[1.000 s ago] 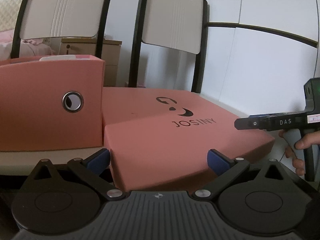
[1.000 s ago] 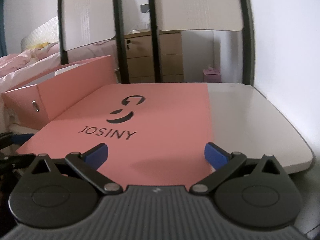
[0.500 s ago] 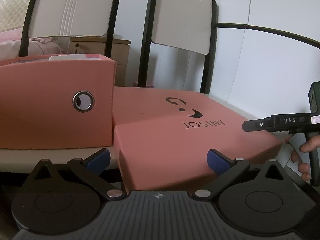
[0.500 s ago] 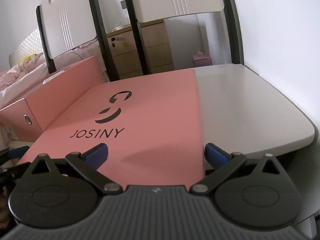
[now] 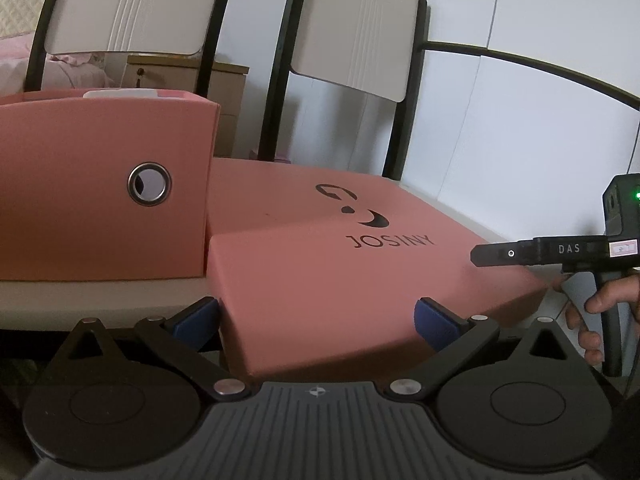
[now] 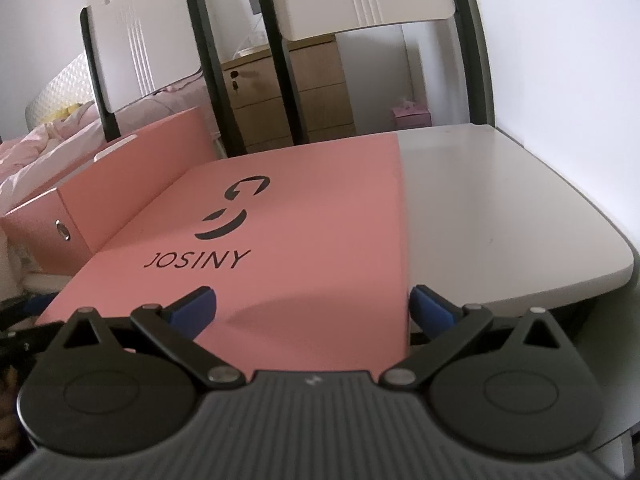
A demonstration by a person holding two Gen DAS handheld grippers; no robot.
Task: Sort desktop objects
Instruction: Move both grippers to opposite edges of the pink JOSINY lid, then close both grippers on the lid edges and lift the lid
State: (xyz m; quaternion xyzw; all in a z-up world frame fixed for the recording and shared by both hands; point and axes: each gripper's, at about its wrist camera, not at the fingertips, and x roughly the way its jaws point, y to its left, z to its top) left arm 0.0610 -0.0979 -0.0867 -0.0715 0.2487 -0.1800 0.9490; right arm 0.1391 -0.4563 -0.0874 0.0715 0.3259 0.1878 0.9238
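Note:
A flat pink JOSINY box lid (image 5: 320, 264) lies on the white table, also in the right wrist view (image 6: 280, 240). A taller pink box with a metal ring hole (image 5: 100, 200) stands left of it, also in the right wrist view (image 6: 92, 200); something white shows at its top. My left gripper (image 5: 316, 320) is open, its blue pads straddling the lid's near corner. My right gripper (image 6: 312, 308) is open at the lid's near right edge. The right gripper also shows from the side in the left wrist view (image 5: 540, 250).
The white table (image 6: 500, 220) extends right of the lid. Two chair backs (image 5: 352, 28) stand behind the table. A wooden drawer cabinet (image 6: 296, 100) and a bed with pink bedding (image 6: 52, 140) lie beyond. A white wall is to the right.
Both grippers drew back and shifted slightly; the boxes sit a little further right in the left view and the lid sits lower in the right view. Jaws stayed open.

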